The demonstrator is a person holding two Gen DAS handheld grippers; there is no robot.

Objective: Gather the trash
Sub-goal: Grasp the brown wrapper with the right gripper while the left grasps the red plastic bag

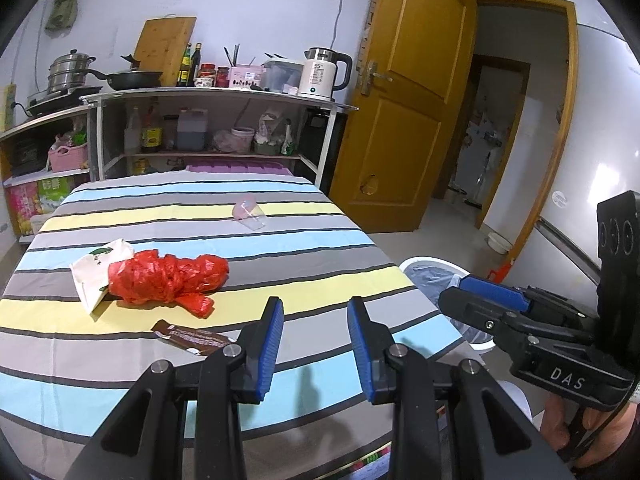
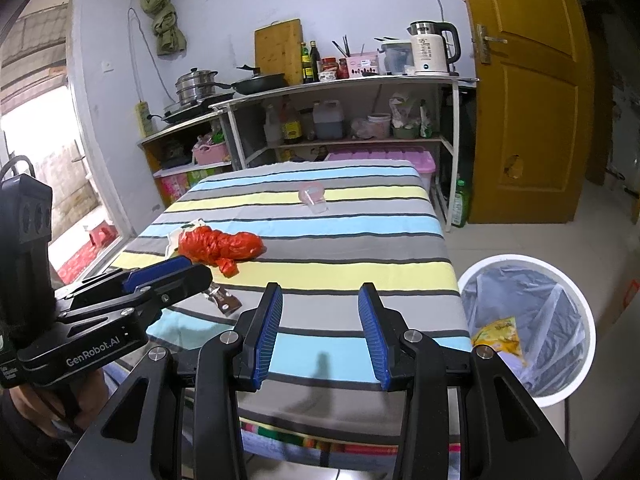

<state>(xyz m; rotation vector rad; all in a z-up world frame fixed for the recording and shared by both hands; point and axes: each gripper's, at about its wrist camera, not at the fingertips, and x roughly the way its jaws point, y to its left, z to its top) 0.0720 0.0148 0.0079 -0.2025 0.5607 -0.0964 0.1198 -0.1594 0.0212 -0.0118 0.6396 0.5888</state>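
A crumpled red plastic bag [image 1: 168,278] lies on the striped table [image 1: 280,280], partly on a white paper wrapper [image 1: 94,274]. A brown snack wrapper [image 1: 192,338] lies nearer, just left of my left gripper [image 1: 316,320], which is open and empty above the table's near side. A clear plastic cup [image 1: 249,213] lies on its side farther back. My right gripper [image 2: 320,306] is open and empty over the near right part of the table. The red bag [image 2: 220,246], brown wrapper [image 2: 225,300] and cup [image 2: 313,197] also show in the right wrist view.
A white bin [image 2: 532,320] lined with a clear bag stands on the floor right of the table, a yellow wrapper [image 2: 498,334] inside. Kitchen shelves [image 1: 208,128] with pots, bottles and a kettle stand behind the table. A wooden door [image 1: 404,100] stands open at right.
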